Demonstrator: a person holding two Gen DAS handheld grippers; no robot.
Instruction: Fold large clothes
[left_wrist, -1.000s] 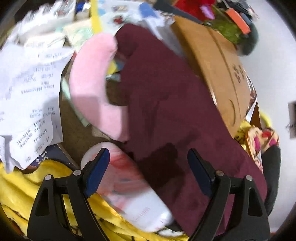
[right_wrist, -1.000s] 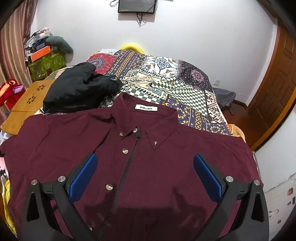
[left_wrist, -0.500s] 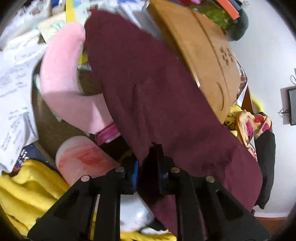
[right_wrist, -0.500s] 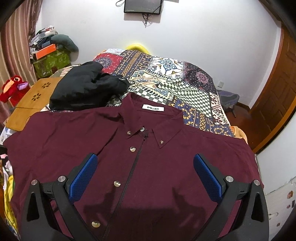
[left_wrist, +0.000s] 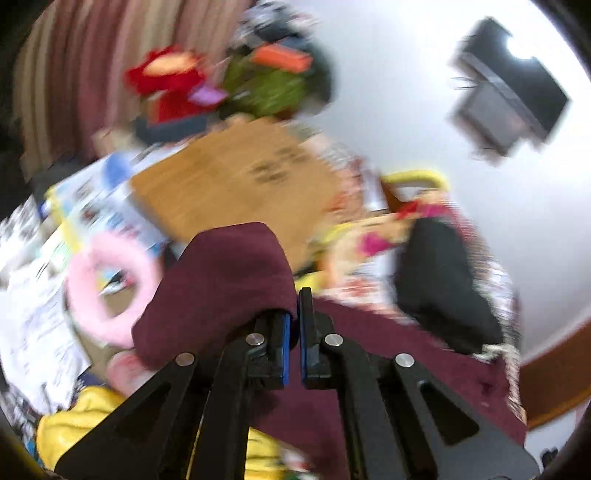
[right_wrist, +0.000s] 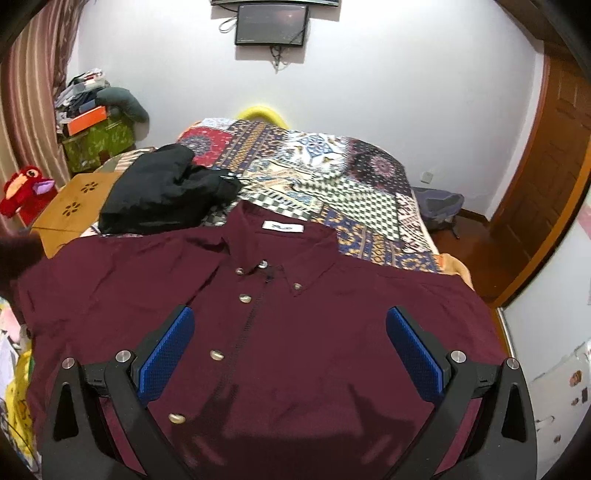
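Observation:
A dark red button-up shirt (right_wrist: 303, 332) lies spread face up on the patterned bedspread (right_wrist: 369, 199), collar toward the far wall. My right gripper (right_wrist: 290, 354) hovers open above its chest, nothing between the blue pads (right_wrist: 166, 354). In the blurred left wrist view, my left gripper (left_wrist: 293, 321) is shut on the shirt's sleeve (left_wrist: 221, 280), which bunches over the left finger and is lifted clear of the clutter below. At the left edge of the right wrist view the raised sleeve (right_wrist: 18, 254) shows as a dark red blur.
A black garment (right_wrist: 166, 195) lies on the bed beyond the shirt's left shoulder. A wooden board (right_wrist: 74, 206), a red plush toy (right_wrist: 26, 188), a green box (right_wrist: 96, 140) stand left of the bed. A pink ring cushion (left_wrist: 110, 288), papers and yellow cloth (left_wrist: 74, 417) lie below the sleeve.
My left gripper closed on the hanging sleeve, then rose and rolled, lifting the sleeve off the bedside clutter. The right gripper stayed open over the shirt, shifting only slightly.

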